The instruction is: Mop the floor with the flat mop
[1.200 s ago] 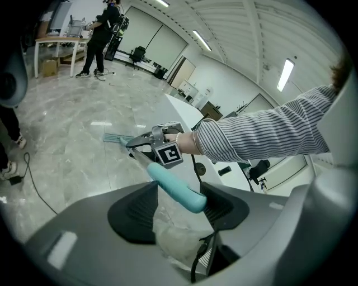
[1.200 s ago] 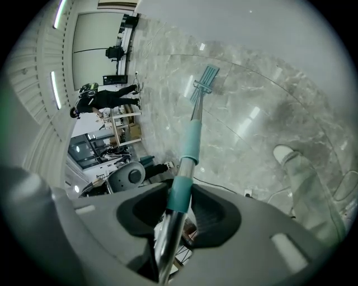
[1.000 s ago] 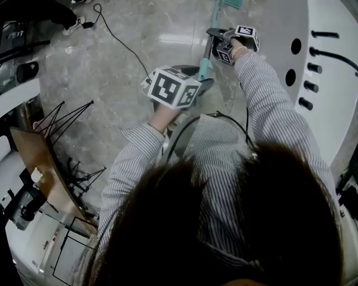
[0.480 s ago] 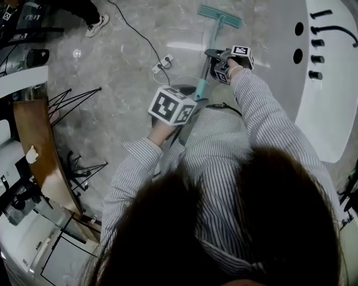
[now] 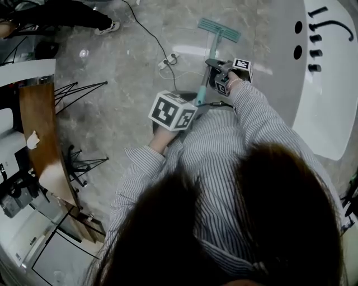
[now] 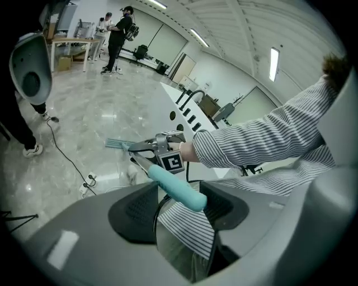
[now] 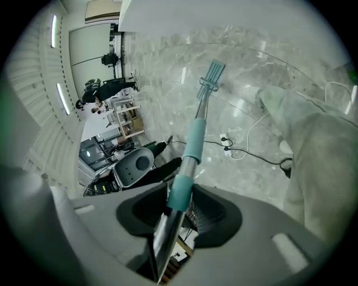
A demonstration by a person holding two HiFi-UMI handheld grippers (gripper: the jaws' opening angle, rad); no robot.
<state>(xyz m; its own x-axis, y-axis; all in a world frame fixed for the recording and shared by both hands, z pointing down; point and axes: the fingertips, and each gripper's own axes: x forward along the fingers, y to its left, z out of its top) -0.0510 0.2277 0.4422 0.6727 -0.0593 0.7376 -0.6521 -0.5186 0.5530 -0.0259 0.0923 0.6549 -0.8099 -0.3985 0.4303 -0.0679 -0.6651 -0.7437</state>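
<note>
The flat mop has a teal head [image 5: 219, 30] lying on the grey marble floor and a teal and metal handle [image 5: 206, 72] slanting back toward me. My right gripper [image 5: 215, 66] is shut on the handle partway up; in the right gripper view the handle [image 7: 187, 156] runs between its jaws [image 7: 179, 201] out to the mop head [image 7: 211, 75]. My left gripper [image 5: 193, 109] is shut on the handle's teal top end [image 6: 176, 187], which lies between its jaws [image 6: 182, 201]. The left gripper view also shows the right gripper [image 6: 146, 149] ahead.
A white power strip [image 5: 168, 58] with black cable lies on the floor left of the mop. A white curved counter [image 5: 327, 95] with black taps stands at right. A wooden table [image 5: 39, 134] and black wire stands [image 5: 78, 92] are at left, a person's leg [image 5: 67, 17] at top left.
Both grippers have moved together with the mop across the floor. The mop head, cut off at the top edge before, now shows whole, and the power strip has come into view. Both grips are unchanged.
</note>
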